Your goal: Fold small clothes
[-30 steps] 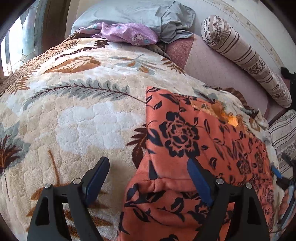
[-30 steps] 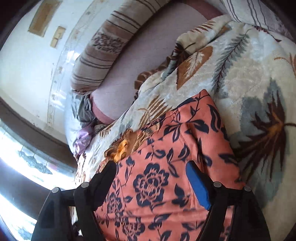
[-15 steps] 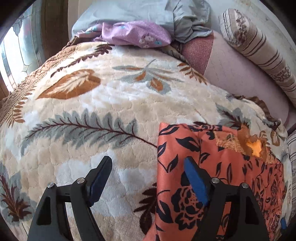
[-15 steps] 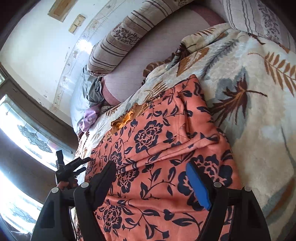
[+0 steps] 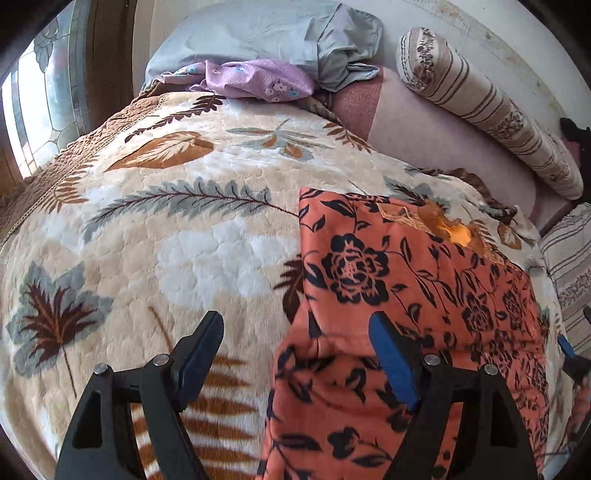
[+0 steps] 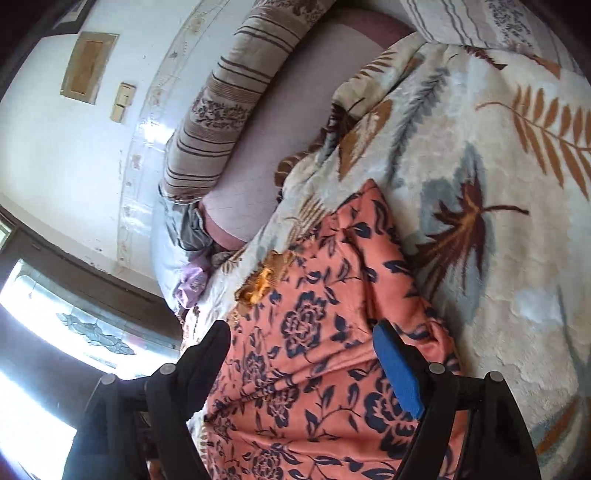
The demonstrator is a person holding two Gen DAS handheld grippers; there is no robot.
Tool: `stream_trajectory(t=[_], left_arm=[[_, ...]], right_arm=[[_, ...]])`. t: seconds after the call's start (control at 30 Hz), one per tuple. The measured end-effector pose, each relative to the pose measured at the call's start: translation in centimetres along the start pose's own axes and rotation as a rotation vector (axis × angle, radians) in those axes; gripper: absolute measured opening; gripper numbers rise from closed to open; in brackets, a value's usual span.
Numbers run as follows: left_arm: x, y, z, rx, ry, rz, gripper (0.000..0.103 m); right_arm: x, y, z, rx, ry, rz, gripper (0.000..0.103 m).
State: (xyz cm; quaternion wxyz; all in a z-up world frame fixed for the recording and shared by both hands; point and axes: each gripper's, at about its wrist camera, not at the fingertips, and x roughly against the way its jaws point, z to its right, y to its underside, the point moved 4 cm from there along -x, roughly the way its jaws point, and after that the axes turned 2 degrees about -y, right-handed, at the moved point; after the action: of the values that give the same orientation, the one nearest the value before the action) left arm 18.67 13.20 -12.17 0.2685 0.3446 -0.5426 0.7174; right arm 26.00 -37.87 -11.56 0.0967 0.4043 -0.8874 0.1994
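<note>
**With both tools spread, garment lies flat on the bed**

While the left tool (image 5: 295,341) points steeply down at the bed, its jaws stand wide apart with nothing clamped. Left finger sits over bare blanket (image 5: 155,229); right finger sits over the left edge of the orange floral garment (image 5: 406,280). No pad presses the cloth.

Right tool (image 6: 301,345) is rolled sideways, aimed shallowly along the bed. Jaws released too, just been opening further; cloth lies below the gap, not pinched.

Garment: orange-salmon with navy rose and leaf print, spread on the cream leaf-pattern blanket, right of centre in the left wrist view. Far edge straight, far-left corner square. A yellow-orange trim patch (image 5: 454,230) shows on the far edge. Near end bunches into a fold with a soft ridge across it, between the left tool's fingers.

Beyond: lilac cloth (image 5: 258,79) and grey cloth (image 5: 280,33) at the bed's far end, striped bolster (image 5: 487,110) at the right along the wall.
</note>
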Motion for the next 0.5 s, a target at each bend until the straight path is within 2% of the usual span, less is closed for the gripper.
stream_trajectory(t=[0.03, 0.1, 0.13, 0.17, 0.27, 0.33, 0.4, 0.47, 0.5], left_arm=[[0.9, 1.0, -0.2, 0.003, 0.013, -0.007, 0.081], [2.2, 3.0, -0.8, 0.029, 0.039, -0.03, 0.081], [3.0, 4.1, -1.2, 0.049, 0.043, -0.041, 0.081], [3.8, 5.3, -1.8, 0.068, 0.046, -0.058, 0.081], [5.9, 8.6, -3.7, 0.127, 0.075, -0.087, 0.081], [6.6, 10.7, -4.8, 0.147, 0.076, -0.12, 0.081], [7.0, 12.5, -5.5, 0.161, 0.088, -0.16, 0.081], [7.5, 13.8, -5.7, 0.162, 0.113, -0.186, 0.081], [7.8, 14.3, -5.6, 0.161, 0.13, -0.194, 0.081]], right_arm=[[-1.4, -0.4, 1.0, -0.032, -0.011, -0.029, 0.091], [-3.9, -0.5, 4.9, -0.117, 0.091, -0.103, 0.094], [-3.3, -0.4, 5.7, -0.172, 0.078, -0.055, 0.082], [-2.0, -0.1, 5.2, -0.192, 0.06, -0.022, 0.075], [2.6, 2.6, 1.8, -0.082, 0.072, -0.001, 0.076], [5.8, 5.1, 0.2, -0.002, 0.093, -0.049, 0.076], [8.7, 8.1, 0.4, 0.05, 0.162, -0.126, 0.076], [11.4, 10.9, 1.8, 0.056, 0.249, -0.196, 0.076], [12.4, 11.9, 2.9, 0.042, 0.262, -0.229, 0.077]])
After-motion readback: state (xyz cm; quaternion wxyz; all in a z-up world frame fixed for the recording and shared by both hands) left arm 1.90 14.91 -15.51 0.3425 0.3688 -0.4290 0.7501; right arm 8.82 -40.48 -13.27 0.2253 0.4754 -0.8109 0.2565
